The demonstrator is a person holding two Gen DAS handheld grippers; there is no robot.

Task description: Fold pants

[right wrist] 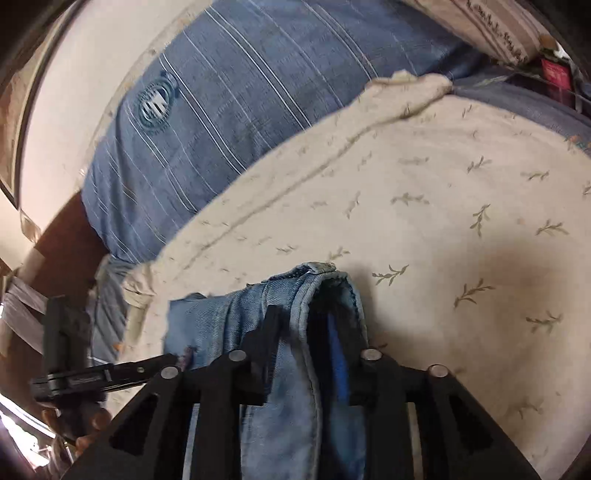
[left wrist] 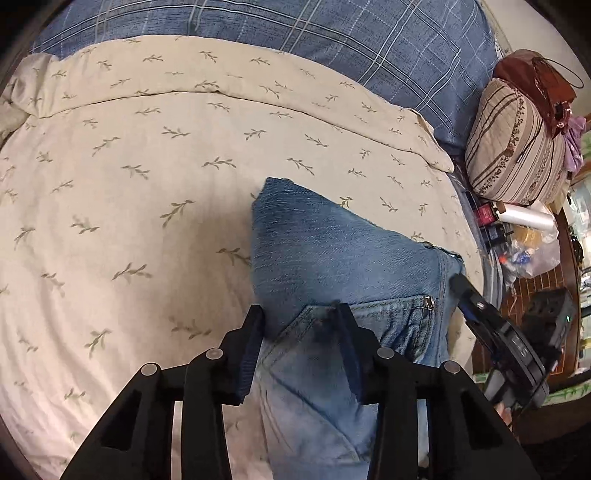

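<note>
Jeans (left wrist: 332,258) on cream leaf-print sheet (left wrist: 147,184), near end cut off by frame bottom. Left gripper (left wrist: 301,325): 2 fingers clamped on pocket edge. Right gripper (right wrist: 303,325) clamped on waistband fold; its right pad half hidden inside denim. Only left view shows striped cushion (left wrist: 517,147); right view blurred.

Left wrist view: looks steeply down along own fingers, close over jeans (left wrist: 332,258) on bed (left wrist: 129,166), facing bed's far edge with blue plaid bedding (left wrist: 295,33). Right wrist view: also close, tilted down less steeply, facing same far edge. Shared: jeans, cream leaf-print cover, blue bedding; each view catches other gripper at frame edge.
</note>
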